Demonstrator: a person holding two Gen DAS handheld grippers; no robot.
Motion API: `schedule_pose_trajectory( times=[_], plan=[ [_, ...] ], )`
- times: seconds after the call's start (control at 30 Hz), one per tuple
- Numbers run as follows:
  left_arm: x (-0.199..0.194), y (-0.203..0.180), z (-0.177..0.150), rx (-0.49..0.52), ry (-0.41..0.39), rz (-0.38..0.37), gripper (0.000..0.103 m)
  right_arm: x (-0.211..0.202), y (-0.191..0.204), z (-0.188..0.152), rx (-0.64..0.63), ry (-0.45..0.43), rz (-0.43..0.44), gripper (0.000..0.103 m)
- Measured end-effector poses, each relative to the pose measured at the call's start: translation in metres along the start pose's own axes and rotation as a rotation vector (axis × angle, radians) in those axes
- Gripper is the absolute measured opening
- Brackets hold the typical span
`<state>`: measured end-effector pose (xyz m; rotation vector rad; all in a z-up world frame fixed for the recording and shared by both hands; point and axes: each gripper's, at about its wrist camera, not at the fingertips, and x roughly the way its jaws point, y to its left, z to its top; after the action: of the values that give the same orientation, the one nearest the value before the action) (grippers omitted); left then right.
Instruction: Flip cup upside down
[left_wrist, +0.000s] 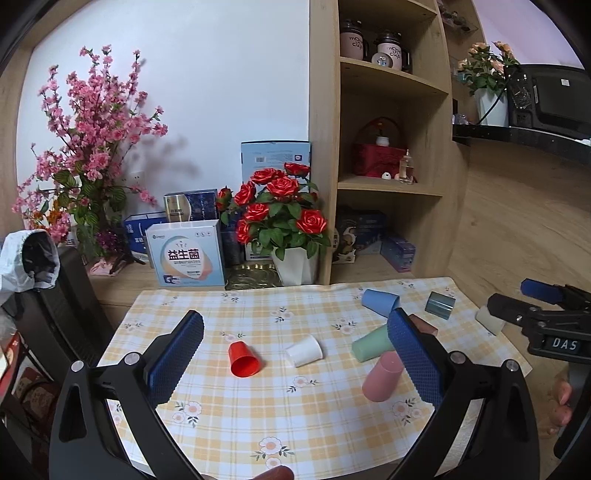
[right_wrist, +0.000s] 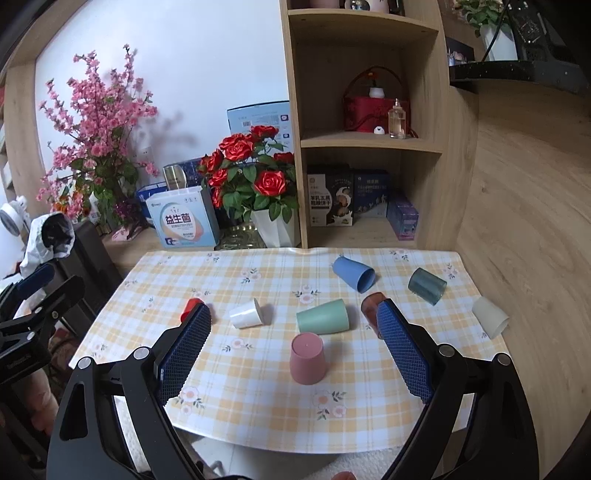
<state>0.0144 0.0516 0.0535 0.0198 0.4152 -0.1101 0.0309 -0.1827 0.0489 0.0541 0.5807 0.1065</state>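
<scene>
Eight cups on checked cloth (left_wrist: 221, 424), mostly lying sideways. Left wrist view: left gripper (left_wrist: 295, 350) jaws wide apart, empty, red cup (left_wrist: 243, 359) and white cup (left_wrist: 303, 350) between them.

Right wrist view: right gripper (right_wrist: 294, 345) spread, empty; pink cup (right_wrist: 307, 358) already inverted. Looks between flips; next, pick a toppled cup, clamp sidewall, upend.

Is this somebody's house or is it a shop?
Most likely a room in a home. There's a table with a flowery checked tablecloth, a wooden shelf holding snack boxes and a perfume bottle, and pots of red roses and pink blossoms by the wall.
</scene>
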Motion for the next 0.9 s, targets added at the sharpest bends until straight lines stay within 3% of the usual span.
schedule_pose_trajectory(
  times=[0.37,0.9],
  plan=[
    [0.0041,0.0007,0.0003,0.007,-0.001,0.056,0.097,-0.0014,0.0026,0.0006,-0.012,-0.009,-0.033,0.088],
    [0.0071,0.0013,-0.001,-0.002,0.007,0.067,0.097,-0.0014,0.0009,0.0003,-0.007,-0.01,-0.043,0.088]
  ],
)
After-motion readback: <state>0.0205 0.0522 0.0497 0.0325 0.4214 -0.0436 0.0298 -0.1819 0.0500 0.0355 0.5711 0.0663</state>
